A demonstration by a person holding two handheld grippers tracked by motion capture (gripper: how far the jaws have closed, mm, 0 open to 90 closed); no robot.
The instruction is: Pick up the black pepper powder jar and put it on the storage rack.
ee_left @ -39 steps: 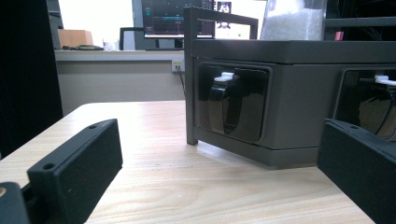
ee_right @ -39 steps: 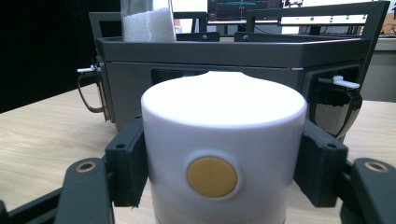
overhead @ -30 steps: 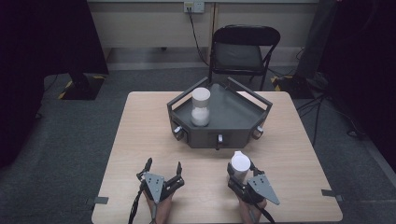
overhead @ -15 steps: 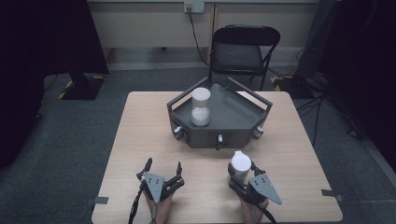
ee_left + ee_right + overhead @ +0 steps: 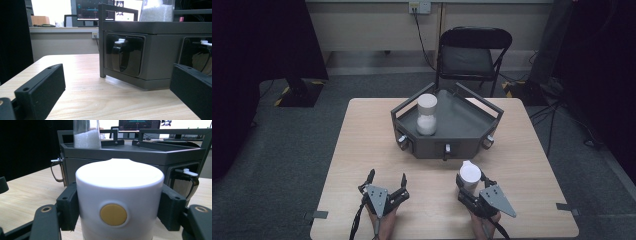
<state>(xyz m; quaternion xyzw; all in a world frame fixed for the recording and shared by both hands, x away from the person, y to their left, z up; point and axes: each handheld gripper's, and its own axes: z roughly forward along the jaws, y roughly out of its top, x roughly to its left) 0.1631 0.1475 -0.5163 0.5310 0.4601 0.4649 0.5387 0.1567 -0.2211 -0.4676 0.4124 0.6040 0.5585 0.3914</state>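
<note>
Two handheld grippers rest low at the near edge of the light wooden table point(image 5: 362, 145). Left gripper point(image 5: 387, 182) jaws spread, empty. Right gripper point(image 5: 472, 184) clamped on white cylindrical cup with yellow dot point(image 5: 119, 202). Clear granule-filled jar point(image 5: 427, 114) stands upright in dark grey angular tray point(image 5: 472, 120) beyond.

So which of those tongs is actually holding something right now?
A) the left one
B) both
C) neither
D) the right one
D: the right tongs are shut on the white cup, jaws pressing its sides, while the left tongs sit open on the table with nothing between them.
</note>
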